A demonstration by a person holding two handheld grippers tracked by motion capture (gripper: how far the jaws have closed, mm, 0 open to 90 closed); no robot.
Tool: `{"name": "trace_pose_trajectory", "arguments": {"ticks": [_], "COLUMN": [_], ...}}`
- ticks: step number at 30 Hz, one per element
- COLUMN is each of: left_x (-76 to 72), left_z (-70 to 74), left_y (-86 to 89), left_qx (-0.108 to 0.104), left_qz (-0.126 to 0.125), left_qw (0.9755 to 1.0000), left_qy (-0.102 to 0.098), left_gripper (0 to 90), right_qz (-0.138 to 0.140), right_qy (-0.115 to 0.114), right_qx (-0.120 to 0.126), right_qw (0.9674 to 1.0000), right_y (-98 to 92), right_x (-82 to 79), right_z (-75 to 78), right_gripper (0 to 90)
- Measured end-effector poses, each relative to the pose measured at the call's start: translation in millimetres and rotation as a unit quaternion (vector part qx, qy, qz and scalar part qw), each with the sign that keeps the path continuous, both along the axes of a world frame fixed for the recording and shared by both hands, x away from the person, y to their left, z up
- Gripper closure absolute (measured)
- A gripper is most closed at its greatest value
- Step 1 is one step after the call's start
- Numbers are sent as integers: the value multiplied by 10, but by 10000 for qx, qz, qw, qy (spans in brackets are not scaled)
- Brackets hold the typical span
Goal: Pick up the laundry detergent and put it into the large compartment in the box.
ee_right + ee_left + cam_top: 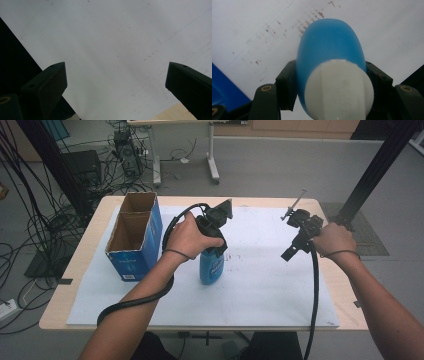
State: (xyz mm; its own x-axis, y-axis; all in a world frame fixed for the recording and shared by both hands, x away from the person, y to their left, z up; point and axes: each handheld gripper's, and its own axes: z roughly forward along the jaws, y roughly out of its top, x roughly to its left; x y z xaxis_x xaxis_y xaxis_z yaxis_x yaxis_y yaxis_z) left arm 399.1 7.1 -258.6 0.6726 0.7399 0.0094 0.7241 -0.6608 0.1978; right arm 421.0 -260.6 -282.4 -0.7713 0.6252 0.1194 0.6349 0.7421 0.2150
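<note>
A blue bottle (211, 267) with a white cap stands upright on the white sheet (260, 285) near the table's middle. My left gripper (214, 251) points down over it, jaws shut on its upper part. In the left gripper view the blue bottle (329, 42) and its white cap (339, 87) sit squeezed between the two black pads (285, 85). My right gripper (291, 252) hangs at the right, above the sheet, tilted down. In the right gripper view its jaws stand wide apart (116, 85) with only white sheet between them.
An open blue cardboard box (134, 236) with two compartments stands at the table's left, close to my left hand. The table's wooden edge (340, 285) runs beyond the sheet on the right. Cables trail from both grippers toward the front edge.
</note>
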Motion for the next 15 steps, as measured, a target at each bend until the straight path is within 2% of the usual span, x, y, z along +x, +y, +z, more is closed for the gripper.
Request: {"name": "trace_pose_trajectory", "arguments": {"ticks": [3, 12, 15], "left_x": [-13, -39, -40], "left_z": [79, 360, 472], "left_y": [0, -19, -17], "left_qx": [-4, 28, -1], "left_qz": [-4, -10, -6], "left_qw": [10000, 9999, 9998], "left_qy": [-39, -166, -181], "left_gripper": [377, 377, 377], "right_qz": [-82, 37, -33], "right_qy": [33, -7, 20], "right_qx": [7, 4, -10], "right_qw": [10000, 10000, 10000], "right_y": [15, 39, 56], "right_x": [-11, -12, -23], "right_z": [6, 1, 18], "right_gripper": [36, 36, 36]}}
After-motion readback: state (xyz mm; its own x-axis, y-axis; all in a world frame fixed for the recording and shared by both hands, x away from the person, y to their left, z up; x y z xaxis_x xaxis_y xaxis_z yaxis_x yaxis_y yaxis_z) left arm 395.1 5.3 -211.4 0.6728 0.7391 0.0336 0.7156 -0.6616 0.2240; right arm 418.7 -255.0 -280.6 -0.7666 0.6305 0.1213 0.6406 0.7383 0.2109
